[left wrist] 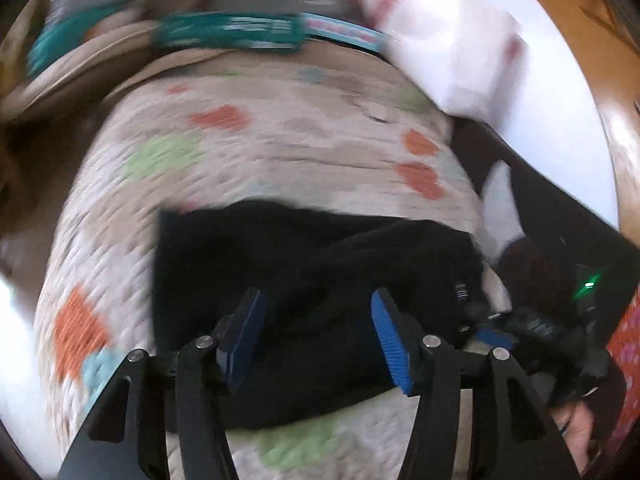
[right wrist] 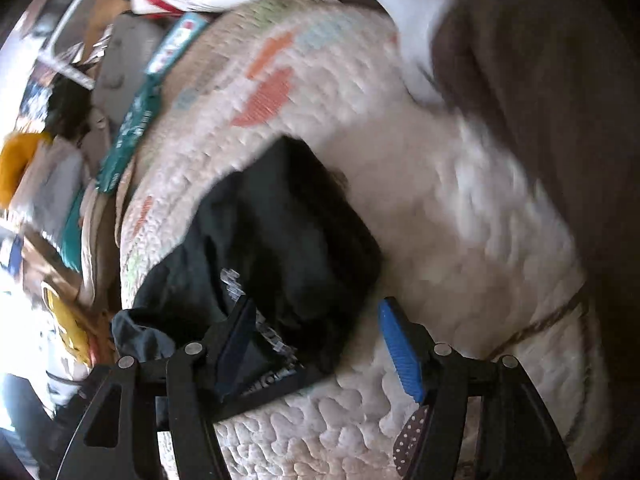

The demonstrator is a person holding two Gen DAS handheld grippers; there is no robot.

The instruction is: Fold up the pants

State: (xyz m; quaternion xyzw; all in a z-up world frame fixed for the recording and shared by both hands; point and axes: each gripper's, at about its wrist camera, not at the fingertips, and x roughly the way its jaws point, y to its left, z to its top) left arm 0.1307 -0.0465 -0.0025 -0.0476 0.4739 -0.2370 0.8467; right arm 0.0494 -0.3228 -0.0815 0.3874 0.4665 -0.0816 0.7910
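The black pants lie folded into a compact bundle on a white quilted bedspread with orange, green and blue patches. My left gripper is open just above the bundle, its blue pads apart and empty. In the right wrist view the pants lie left of centre, with white lettering near the lower edge. My right gripper is open at the bundle's near edge and holds nothing. The right gripper also shows in the left wrist view, at the bundle's right side. Both views are motion-blurred.
A white pillow with red marks lies at the bed's far right. Teal boxes stand along the far edge of the bed. A brown blanket covers the right side. Cluttered items sit off the bed's left edge.
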